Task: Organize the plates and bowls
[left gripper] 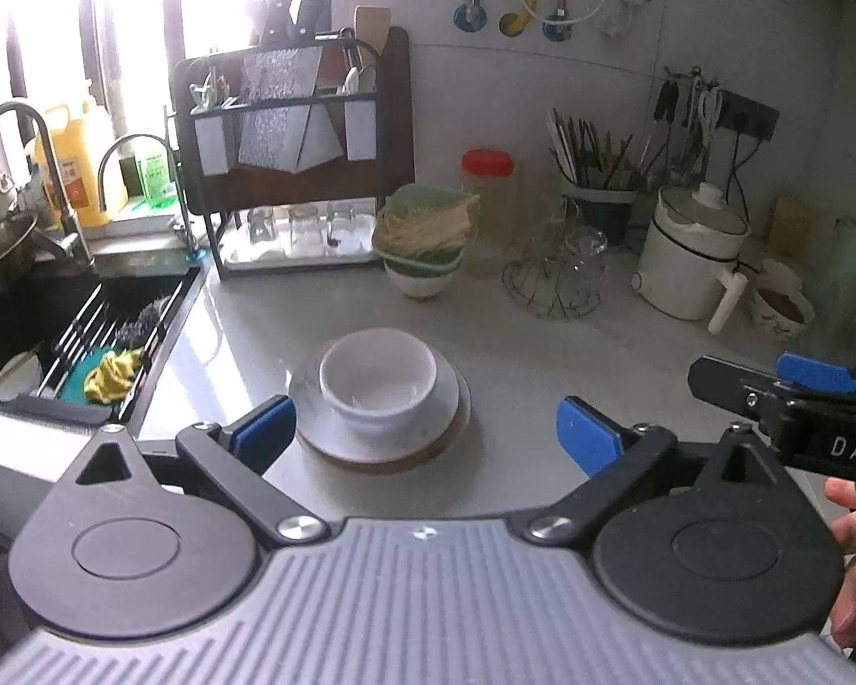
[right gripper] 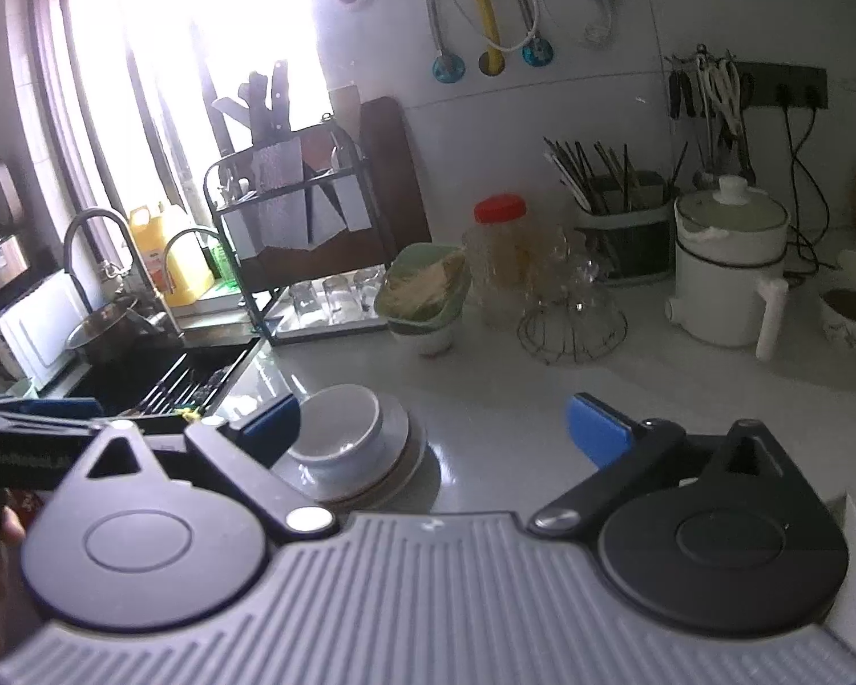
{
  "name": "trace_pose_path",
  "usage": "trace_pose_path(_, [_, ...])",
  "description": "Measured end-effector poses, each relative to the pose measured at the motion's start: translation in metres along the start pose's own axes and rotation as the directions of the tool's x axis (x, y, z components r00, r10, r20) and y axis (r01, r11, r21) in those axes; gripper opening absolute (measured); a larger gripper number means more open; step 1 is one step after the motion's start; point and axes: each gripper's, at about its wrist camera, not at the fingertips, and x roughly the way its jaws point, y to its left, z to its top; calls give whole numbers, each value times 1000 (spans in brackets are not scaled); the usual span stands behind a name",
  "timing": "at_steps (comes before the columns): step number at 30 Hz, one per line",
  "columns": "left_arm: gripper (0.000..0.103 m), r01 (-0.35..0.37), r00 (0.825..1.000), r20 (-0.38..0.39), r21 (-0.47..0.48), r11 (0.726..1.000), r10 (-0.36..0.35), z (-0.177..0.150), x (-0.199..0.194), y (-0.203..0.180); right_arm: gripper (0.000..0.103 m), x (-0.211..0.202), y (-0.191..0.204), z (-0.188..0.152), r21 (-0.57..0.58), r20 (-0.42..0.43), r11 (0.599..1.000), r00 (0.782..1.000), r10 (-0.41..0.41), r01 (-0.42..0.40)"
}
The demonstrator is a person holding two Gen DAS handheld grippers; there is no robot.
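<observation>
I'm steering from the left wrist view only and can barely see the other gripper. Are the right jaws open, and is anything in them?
Observer: The right gripper is open, jaws wide, with only bare countertop between them.
Operator: Where is the bowl from that side?
Observer: The white bowl on its plate sits off-centre, partly behind the blue pad nearer the sink.
Operator: Anything past the sink that I can't see?
Observer: A white boxy appliance stands on the far side of it.
</observation>
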Motion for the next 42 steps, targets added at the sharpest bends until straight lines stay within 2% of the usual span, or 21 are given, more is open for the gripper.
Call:
trace_pose_path(12, [100,-19,1000,-4,-38,999,18,-30,-28,4,102,-27,5,-22,-6,1,1000,1000,3,-3])
trace_pose_path(19, [100,-27,1000,-5,-58,998,27,-33,-37,9,102,-33,5,-30,-9,0,1000,1000,1,-1])
trace_pose_path(27, [100,6,999,-32,-86,996,-9,-40,-37,10,102,-41,0,-39,12,6,1000,1000,-22,22])
trace_pose_path(42, [100,-32,999,-32,-85,996,30,-58,-51,9,102,-51,3,-48,1,-9,1000,1000,-11,11])
